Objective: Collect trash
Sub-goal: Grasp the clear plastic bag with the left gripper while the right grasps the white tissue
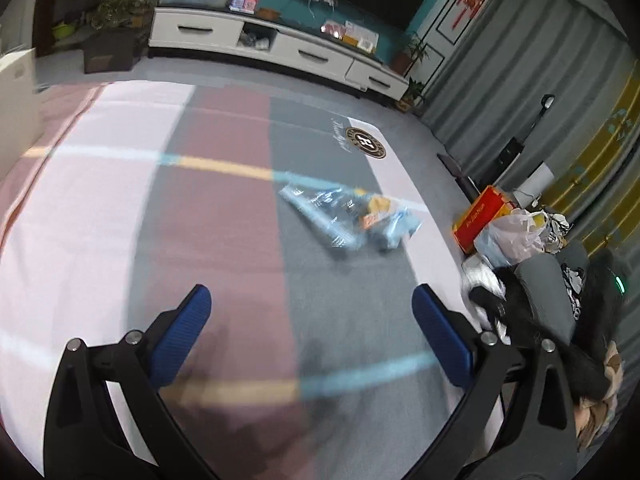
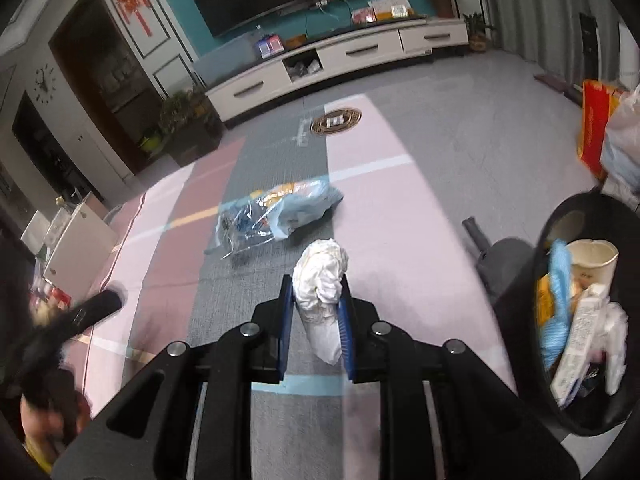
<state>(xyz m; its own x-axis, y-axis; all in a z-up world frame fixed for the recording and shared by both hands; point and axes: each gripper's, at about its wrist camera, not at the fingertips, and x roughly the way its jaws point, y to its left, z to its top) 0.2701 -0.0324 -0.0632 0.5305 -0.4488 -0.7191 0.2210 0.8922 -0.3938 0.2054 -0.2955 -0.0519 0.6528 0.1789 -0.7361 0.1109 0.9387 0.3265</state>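
My right gripper [image 2: 317,304] is shut on a crumpled white paper wad [image 2: 320,276], which sticks out past the blue pads above the striped mat. A black trash bin [image 2: 624,288] stands close on the right in the right wrist view, holding a paper cup, a blue cloth and a carton. A clear and blue plastic wrapper [image 2: 276,212] lies on the mat's grey stripe ahead. In the left wrist view my left gripper [image 1: 312,332] is open with nothing between its fingers, and the same plastic wrapper [image 1: 352,216] lies beyond it to the right.
A low white TV cabinet [image 1: 280,48] runs along the far wall. A red box [image 1: 480,220] and a filled plastic bag [image 1: 516,236] sit off the mat's right edge. Potted plants [image 1: 112,32] stand at the far left. A white cabinet [image 2: 80,248] is at the left.
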